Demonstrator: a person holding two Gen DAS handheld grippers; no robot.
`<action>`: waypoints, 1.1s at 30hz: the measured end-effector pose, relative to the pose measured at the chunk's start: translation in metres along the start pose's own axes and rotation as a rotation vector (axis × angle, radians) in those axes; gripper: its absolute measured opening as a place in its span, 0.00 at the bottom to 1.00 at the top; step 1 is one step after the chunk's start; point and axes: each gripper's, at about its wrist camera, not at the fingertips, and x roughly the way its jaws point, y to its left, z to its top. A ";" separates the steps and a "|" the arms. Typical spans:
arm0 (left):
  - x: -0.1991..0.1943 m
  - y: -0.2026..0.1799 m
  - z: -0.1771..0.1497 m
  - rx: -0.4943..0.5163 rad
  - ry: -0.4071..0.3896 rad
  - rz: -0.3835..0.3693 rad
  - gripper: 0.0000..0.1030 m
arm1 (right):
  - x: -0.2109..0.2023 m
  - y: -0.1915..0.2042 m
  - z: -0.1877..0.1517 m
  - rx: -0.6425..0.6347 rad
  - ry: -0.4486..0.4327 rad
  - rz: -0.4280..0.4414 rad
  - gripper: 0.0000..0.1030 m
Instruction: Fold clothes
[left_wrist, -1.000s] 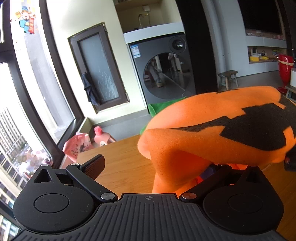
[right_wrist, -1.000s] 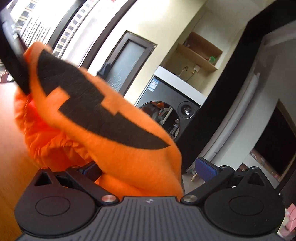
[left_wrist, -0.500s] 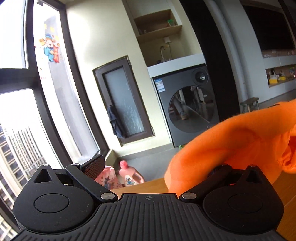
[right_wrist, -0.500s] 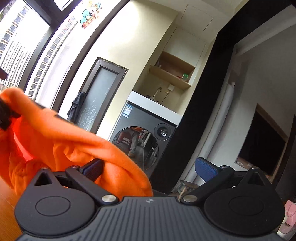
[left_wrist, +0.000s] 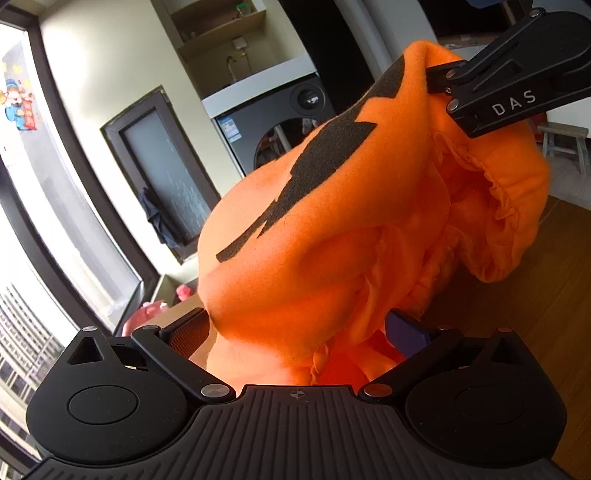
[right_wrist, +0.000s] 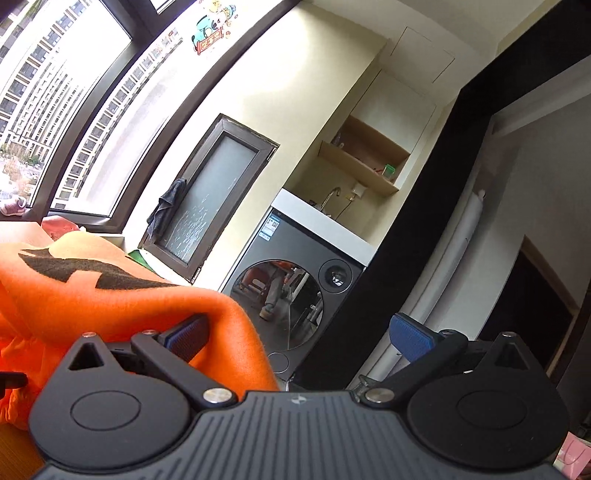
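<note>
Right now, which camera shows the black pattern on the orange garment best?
Left wrist view: the black pattern runs nearly whole across the lifted orange garment. The right wrist view shows only a foreshortened strip of it at the left edge.

The garment (left_wrist: 332, 236) hangs above the table (left_wrist: 554, 314), before the washing machine (right_wrist: 295, 295) beneath the counter (right_wrist: 321, 221).

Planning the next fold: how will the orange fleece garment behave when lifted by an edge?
Probably floppy: the orange fleece garment sags in soft bulges between the grippers. Likely light, since it hangs from small pinches. Its gathered elastic hem may bunch rather than lie flat.
</note>
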 end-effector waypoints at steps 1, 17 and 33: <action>0.003 0.002 -0.001 -0.003 0.006 0.017 1.00 | -0.002 0.000 -0.003 0.004 0.014 0.007 1.00; 0.033 0.057 -0.002 0.009 0.048 0.220 1.00 | 0.023 0.077 -0.057 -0.300 0.139 -0.030 1.00; -0.079 0.161 0.057 -0.180 -0.151 0.372 1.00 | -0.070 -0.098 0.029 0.177 0.044 0.084 1.00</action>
